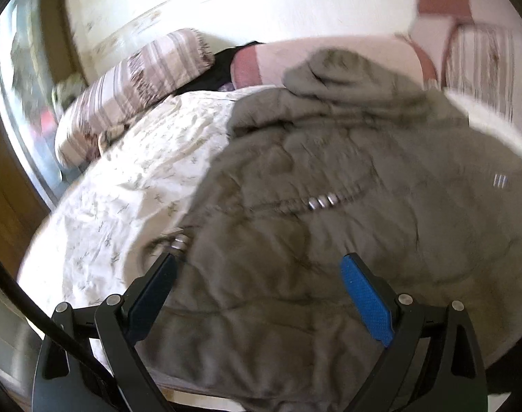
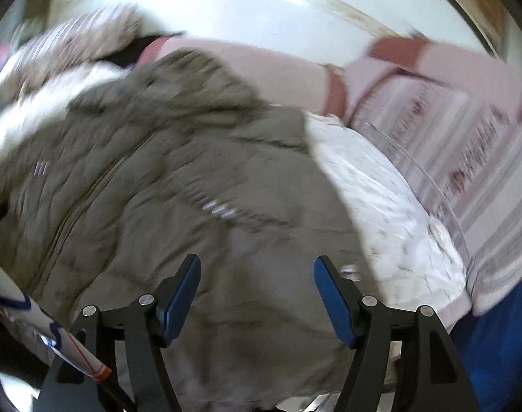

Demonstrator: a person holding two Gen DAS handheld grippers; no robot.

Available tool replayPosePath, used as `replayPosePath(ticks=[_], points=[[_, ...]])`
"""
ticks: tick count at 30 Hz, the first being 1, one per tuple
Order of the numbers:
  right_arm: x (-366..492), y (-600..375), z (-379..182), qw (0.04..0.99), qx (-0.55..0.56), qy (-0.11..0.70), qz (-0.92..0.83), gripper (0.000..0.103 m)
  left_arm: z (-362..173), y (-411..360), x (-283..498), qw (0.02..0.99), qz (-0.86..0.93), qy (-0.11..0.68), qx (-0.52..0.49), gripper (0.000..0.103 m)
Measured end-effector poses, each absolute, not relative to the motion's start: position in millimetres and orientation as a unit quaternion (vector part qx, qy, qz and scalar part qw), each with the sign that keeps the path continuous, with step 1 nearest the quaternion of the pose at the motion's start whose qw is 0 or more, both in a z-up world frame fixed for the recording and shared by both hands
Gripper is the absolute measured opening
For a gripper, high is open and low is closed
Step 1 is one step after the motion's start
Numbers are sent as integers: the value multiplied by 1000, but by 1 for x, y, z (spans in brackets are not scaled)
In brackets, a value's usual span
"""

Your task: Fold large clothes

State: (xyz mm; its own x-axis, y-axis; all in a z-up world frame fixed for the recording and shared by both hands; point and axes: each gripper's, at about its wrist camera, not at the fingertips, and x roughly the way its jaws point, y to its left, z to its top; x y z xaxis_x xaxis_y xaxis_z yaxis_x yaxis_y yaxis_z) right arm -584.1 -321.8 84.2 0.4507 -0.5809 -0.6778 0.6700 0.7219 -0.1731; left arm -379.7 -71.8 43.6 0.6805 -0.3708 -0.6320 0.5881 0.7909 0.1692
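The grey-green quilted hooded jacket (image 1: 329, 178) lies spread on the white patterned bed cover (image 1: 123, 185), hood away, hem nearest. Its long axis runs straight ahead of both tools. Left hand-held gripper (image 1: 257, 267) hovers spread over the hem's left corner, right hand-held gripper (image 2: 257, 267) spread over the right, neither pinching anything.

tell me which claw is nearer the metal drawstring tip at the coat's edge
Left. The left claw has one fingertip right beside the drawstring tip; the right claw hovers over plain coat fabric.

Left hand-held gripper (image 1: 261, 267) and right hand-held gripper (image 2: 257, 267) both point downward, jaws spread wide, gripping nothing.
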Motion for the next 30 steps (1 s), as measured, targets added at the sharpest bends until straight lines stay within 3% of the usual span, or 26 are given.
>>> replayPosePath(ticks=[5,8,10,12,20,30], points=[[-628,-387,87,827,174,354,-400,73,59,-20,-325,894,-242,362,106,96],[-649,-415,75,813,261,345,-389,73,50,12,-292,880,-228,416,40,89],[-659,-430,64,803,319,338,-373,70,37,29,-272,854,-238,463,-13,77],[-662,-435,55,796,346,340,-363,67,30,34,-266,843,-245,479,-28,76],[-665,-445,34,779,420,332,-327,64,14,39,-273,813,-272,509,-74,75],[-681,-450,26,768,478,301,-302,64,11,12,-326,835,-287,470,-13,76]])
